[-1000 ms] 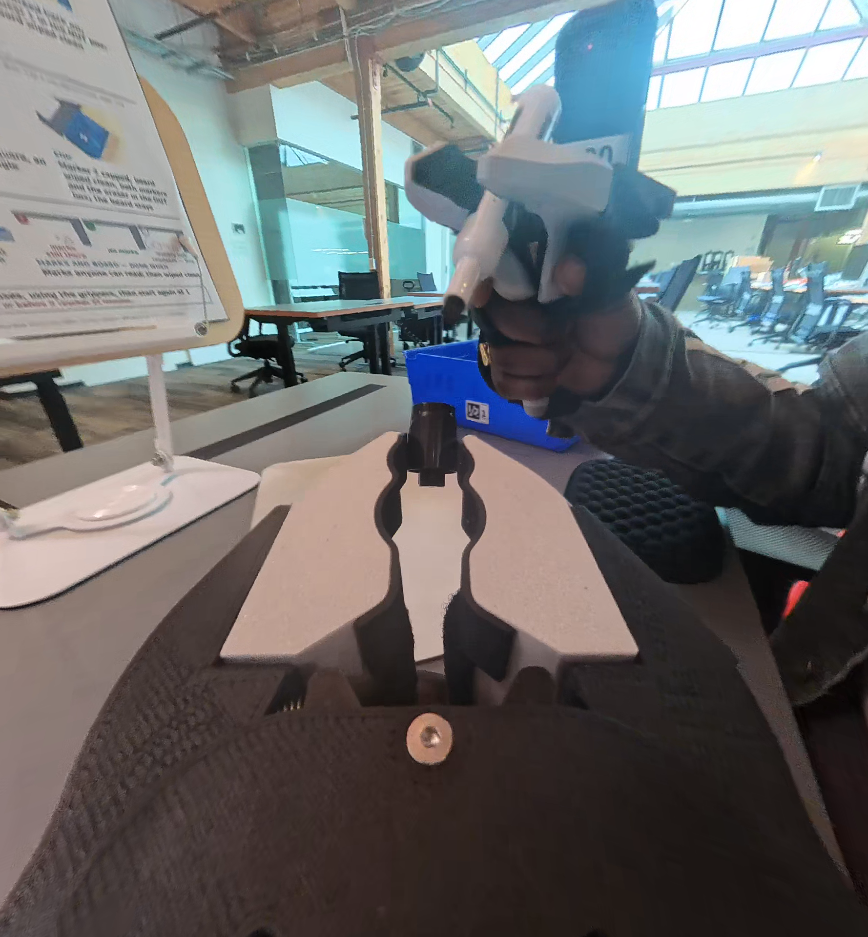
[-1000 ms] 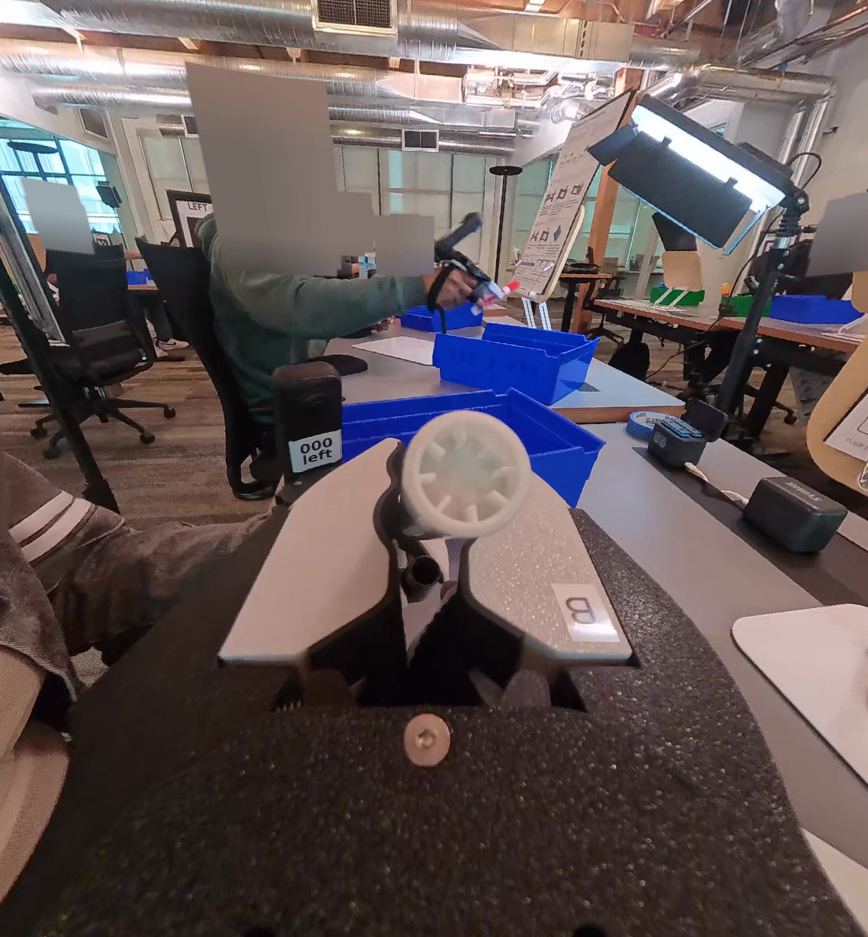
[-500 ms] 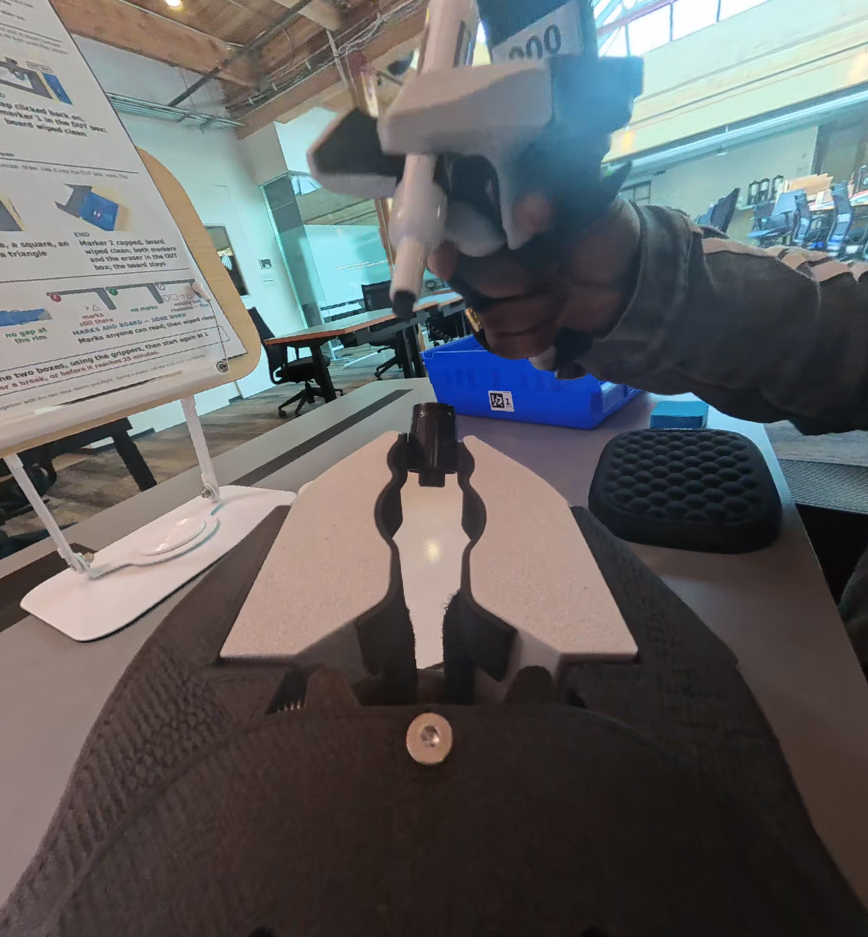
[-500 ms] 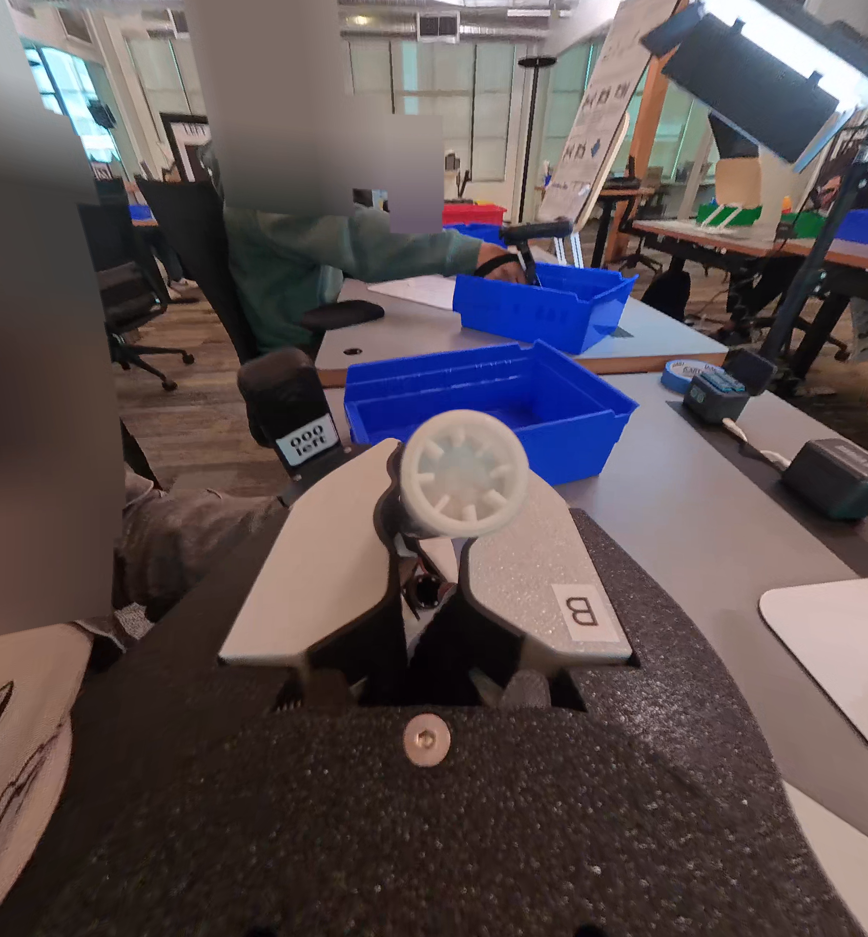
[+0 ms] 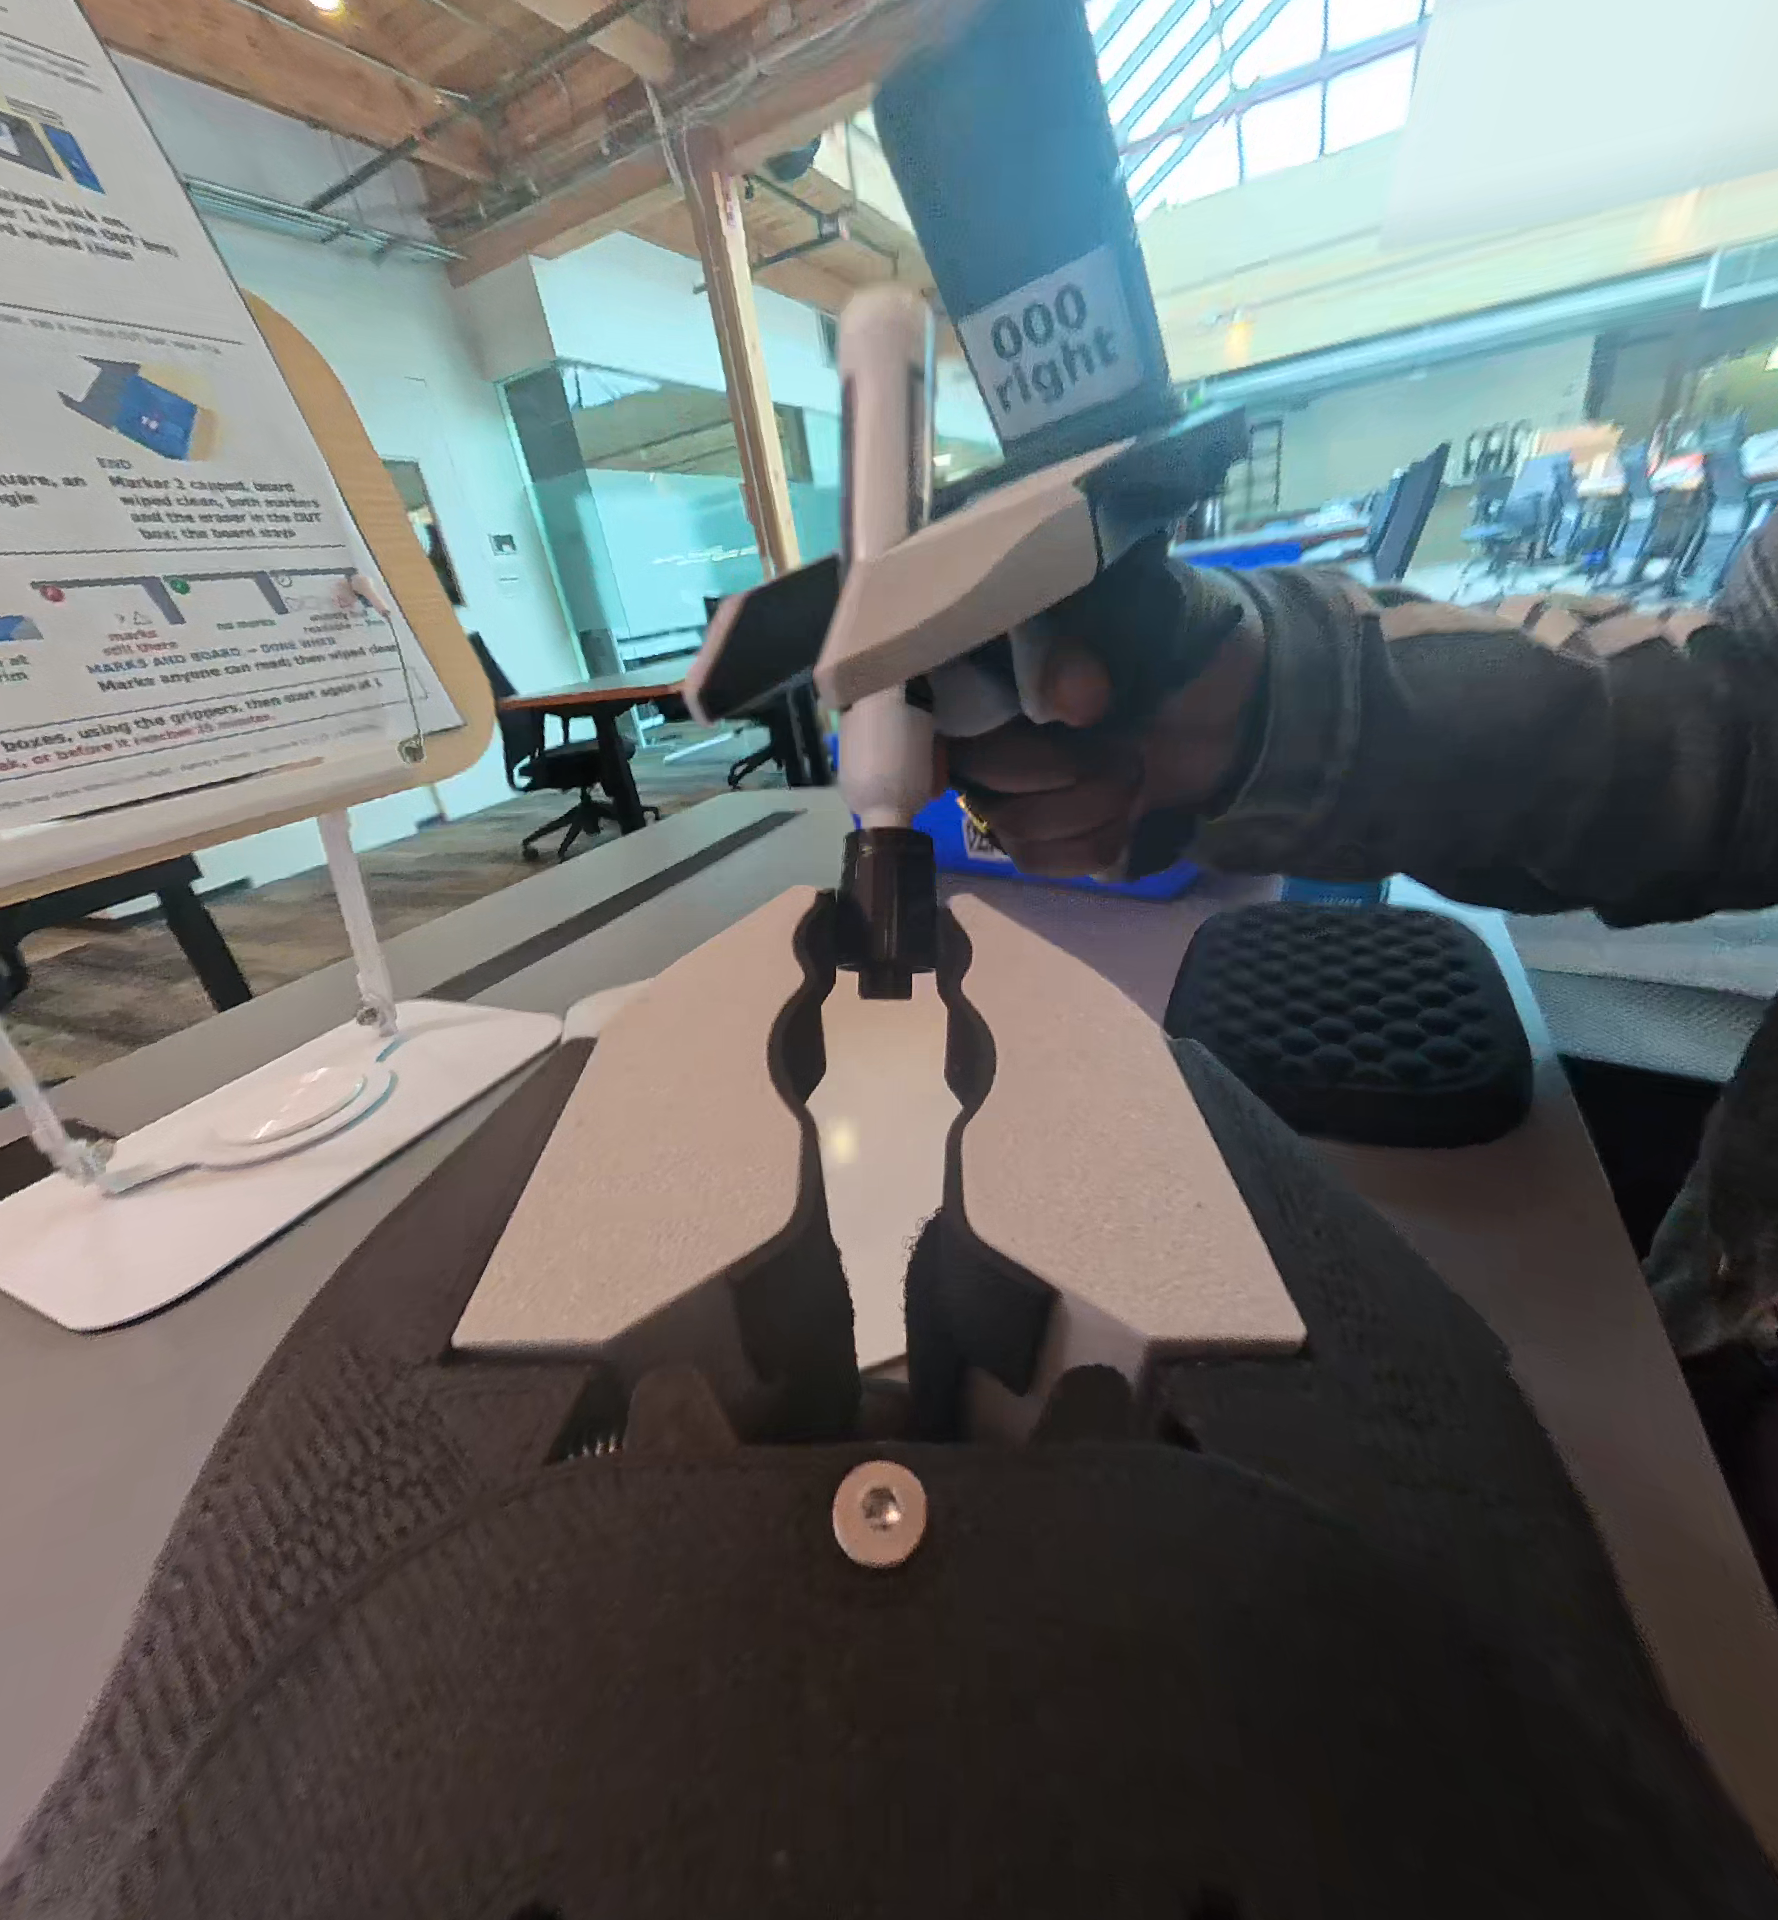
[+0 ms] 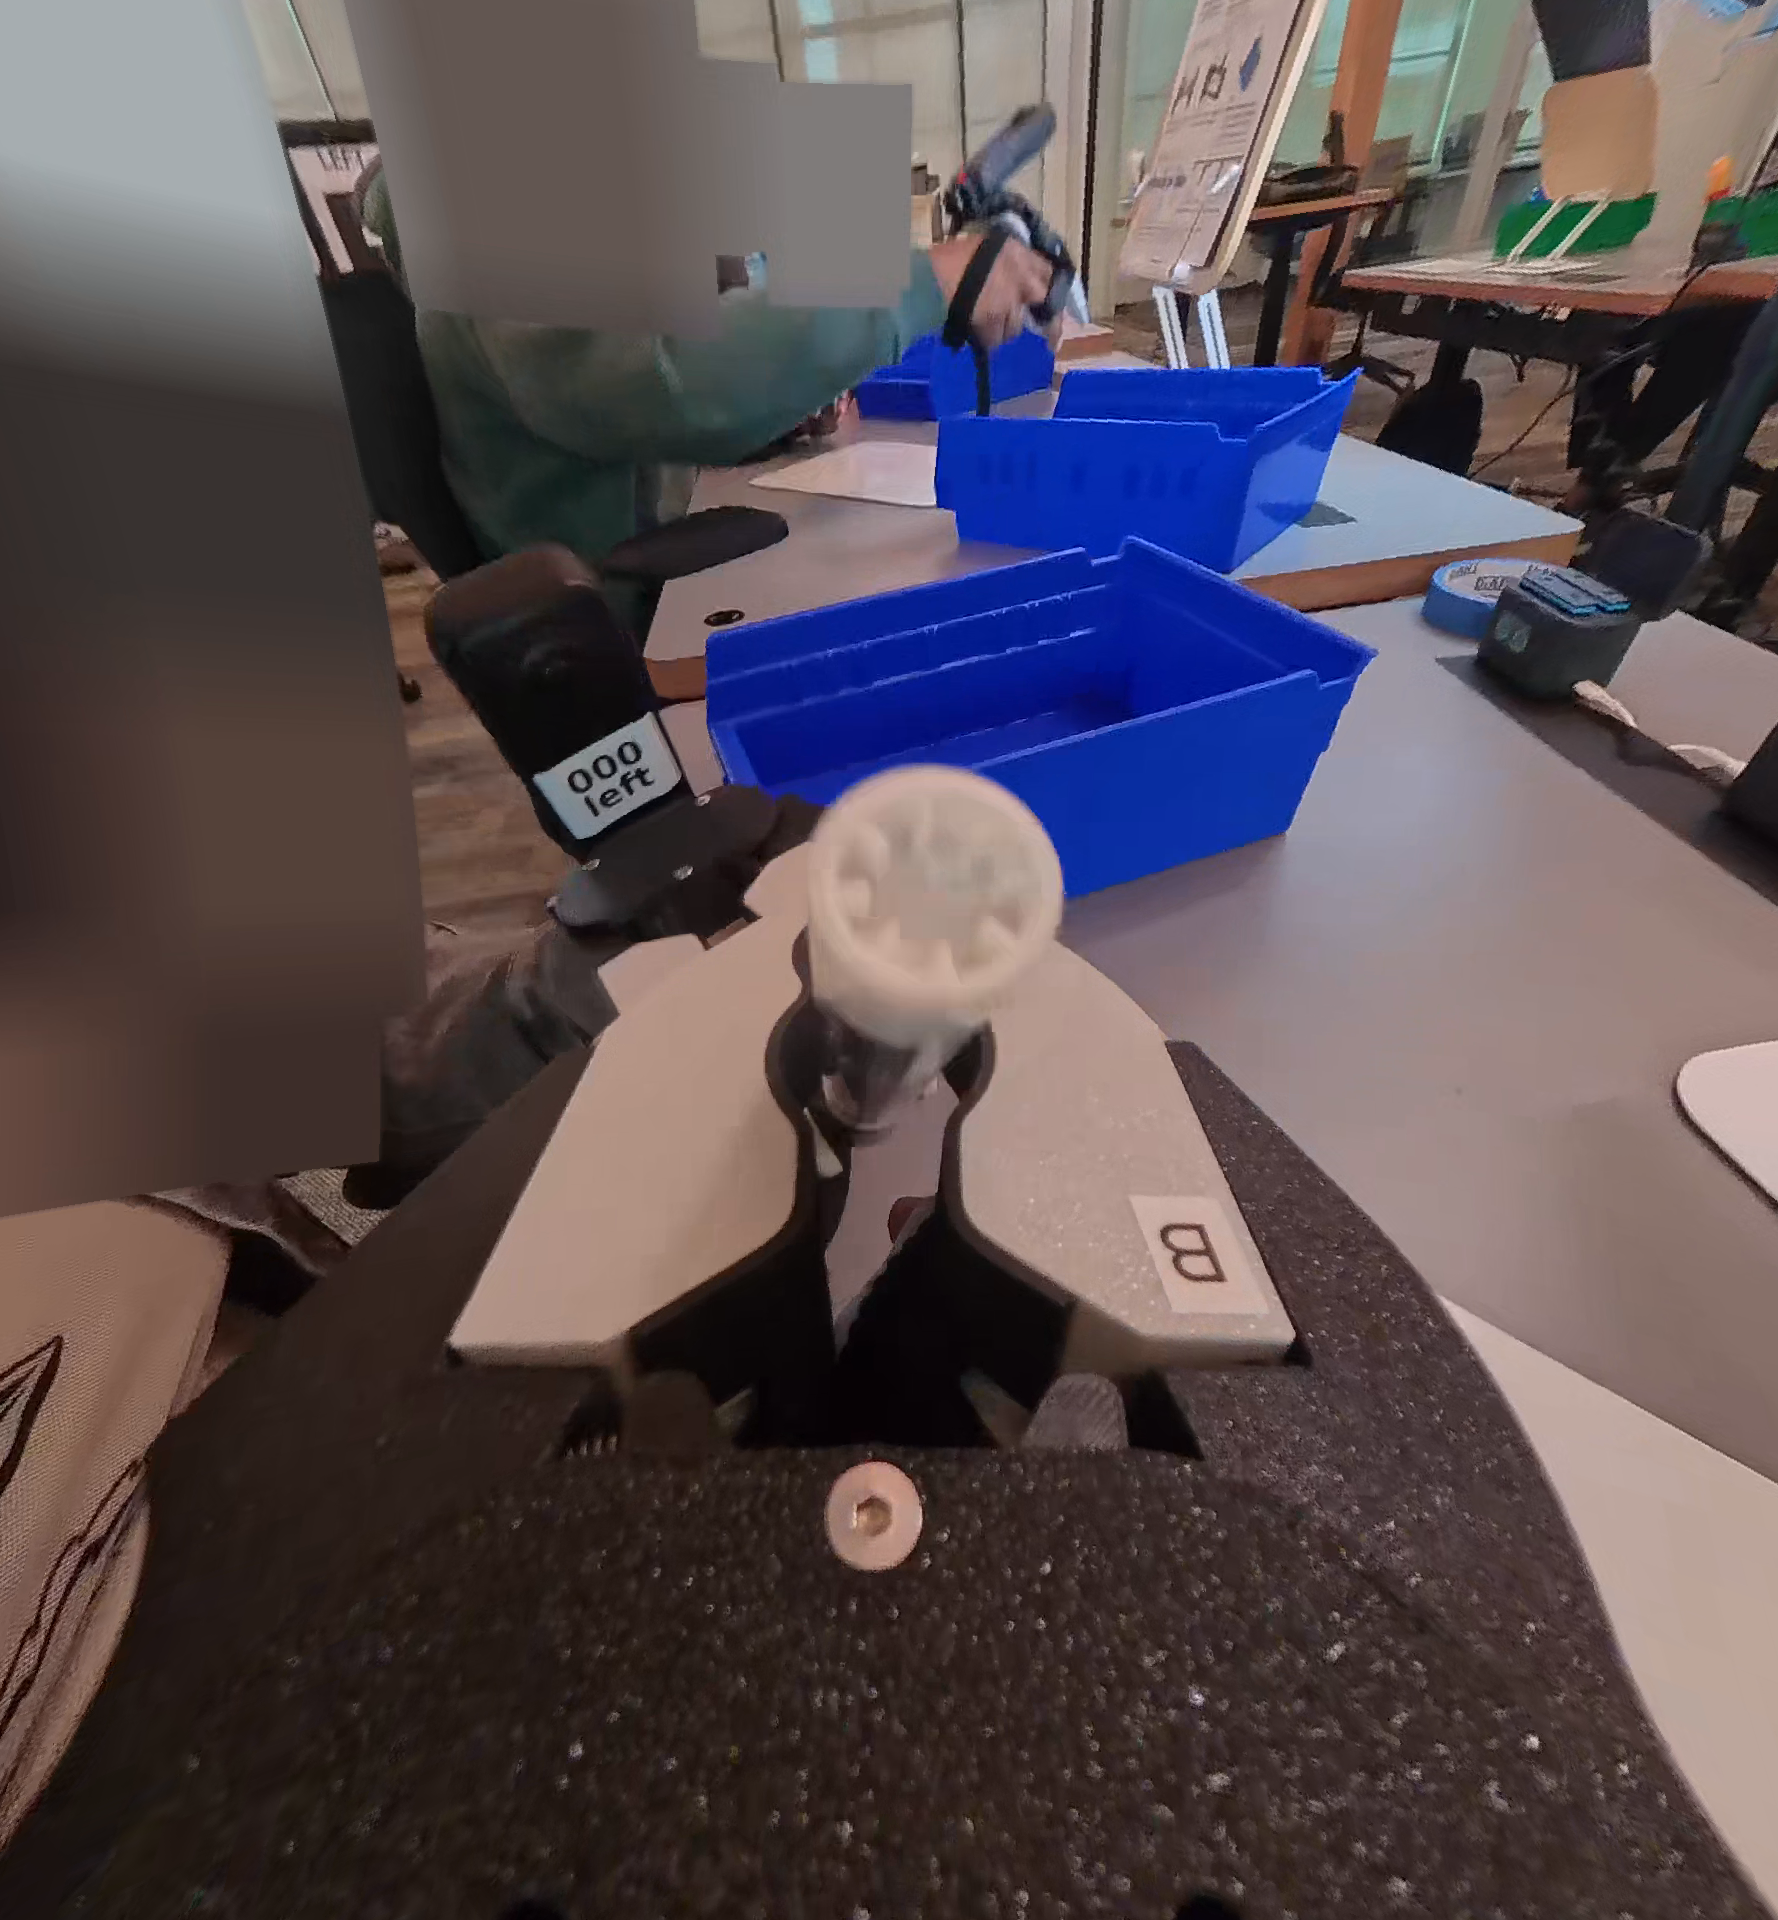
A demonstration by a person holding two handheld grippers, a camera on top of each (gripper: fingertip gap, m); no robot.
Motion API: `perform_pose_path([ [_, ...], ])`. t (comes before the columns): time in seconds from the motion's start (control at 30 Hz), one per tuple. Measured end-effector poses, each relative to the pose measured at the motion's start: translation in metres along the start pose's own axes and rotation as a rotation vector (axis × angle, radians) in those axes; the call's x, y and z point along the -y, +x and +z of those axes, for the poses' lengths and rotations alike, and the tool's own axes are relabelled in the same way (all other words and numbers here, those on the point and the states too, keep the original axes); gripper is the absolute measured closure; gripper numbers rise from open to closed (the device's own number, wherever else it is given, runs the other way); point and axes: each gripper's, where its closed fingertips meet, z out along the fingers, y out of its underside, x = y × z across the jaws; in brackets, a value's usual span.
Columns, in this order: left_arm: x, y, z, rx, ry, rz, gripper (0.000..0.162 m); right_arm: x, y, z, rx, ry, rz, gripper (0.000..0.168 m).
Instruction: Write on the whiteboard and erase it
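step: recapping, I judge | left tool (image 5: pixel 885 940) pinches small black plastic cap (image 5: pixel 887 902), upright above grey bench (image 5: pixel 137 1455) | right tool (image 5: pixel 812 649) pinches white cylindrical marker (image 5: pixel 880 561), tip at cap mouth | advice: keep marker and cap on one axis, press straight down, both grips firm | blue plastic bin (image 6: pixel 1051 717) near
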Motion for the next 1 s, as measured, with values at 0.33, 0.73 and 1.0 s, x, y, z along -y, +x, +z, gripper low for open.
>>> perform_pose_path([
  [0.33,-0.005,-0.008,0.002,0.020,0.034,-0.270,0.144,-0.002,0.019,-0.001,-0.046,0.202,0.193,0.148],
  [0.73,-0.010,-0.003,0.002,-0.003,0.017,-0.236,0.145,-0.015,0.018,-0.007,0.023,0.298,0.369,0.148],
  [1.0,-0.011,-0.001,0.004,-0.004,0.015,-0.236,0.146,-0.032,0.017,0.002,0.016,0.235,0.387,0.149],
])
